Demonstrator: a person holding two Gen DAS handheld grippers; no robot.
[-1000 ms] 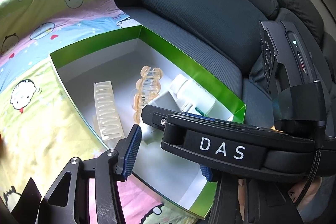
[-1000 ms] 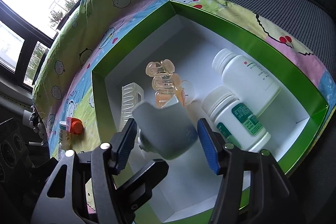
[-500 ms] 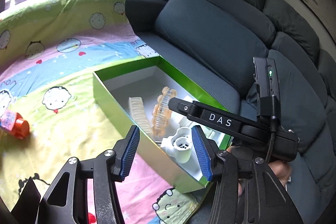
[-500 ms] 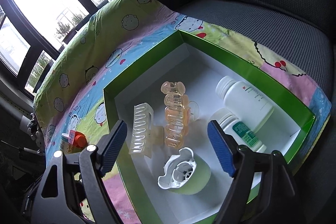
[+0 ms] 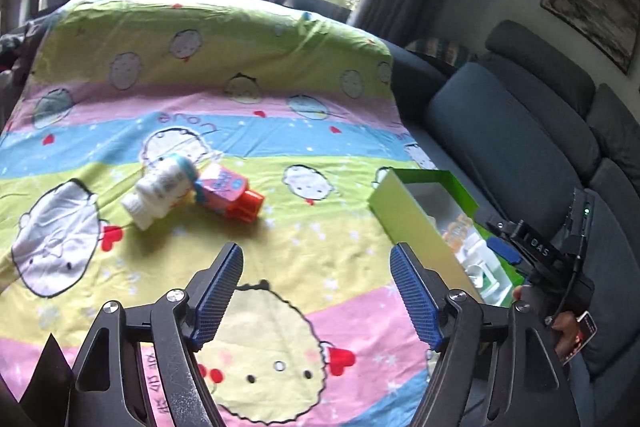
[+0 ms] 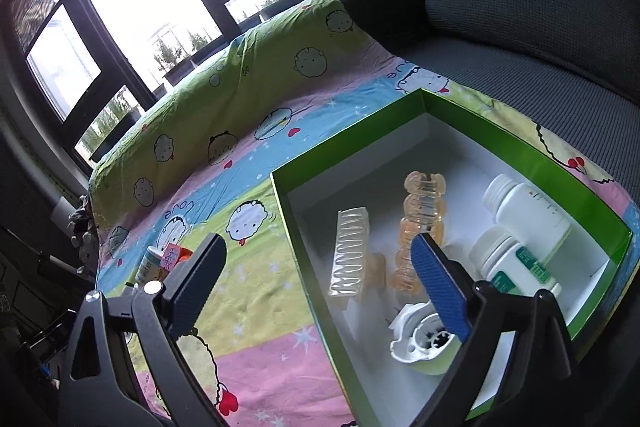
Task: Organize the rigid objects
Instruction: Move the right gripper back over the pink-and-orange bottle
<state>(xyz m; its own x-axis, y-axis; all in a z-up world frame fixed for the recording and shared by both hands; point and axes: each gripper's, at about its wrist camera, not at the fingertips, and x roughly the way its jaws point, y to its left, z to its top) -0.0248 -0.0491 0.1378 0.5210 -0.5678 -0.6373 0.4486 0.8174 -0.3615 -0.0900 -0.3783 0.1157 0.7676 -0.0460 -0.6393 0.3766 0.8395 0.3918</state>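
Observation:
A green box [image 6: 400, 115] with a white inside lies on the cartoon blanket. It holds a clear hair clip [image 6: 350, 259], an orange hair clip [image 6: 420, 223], two white pill bottles [image 6: 524, 215] and a green-and-white round container [image 6: 424, 343]. My right gripper [image 6: 320, 287] is open and empty above the box's near left wall. My left gripper [image 5: 316, 295] is open and empty over the blanket. Ahead of it lie a white bottle [image 5: 160, 195] and a pink bottle with an orange cap [image 5: 228, 195], side by side. The box [image 5: 408, 223] shows at the right of the left wrist view.
The blanket [image 5: 200, 67] covers a dark grey sofa [image 5: 500, 147]; bare cushions lie right of the box. Windows stand behind. The right gripper's body [image 5: 536, 255] and the hand holding it show at the right of the left wrist view.
My right gripper let go of the round container into the box, then rose and drew back. My left gripper swung left, away from the box, toward the two bottles on the blanket.

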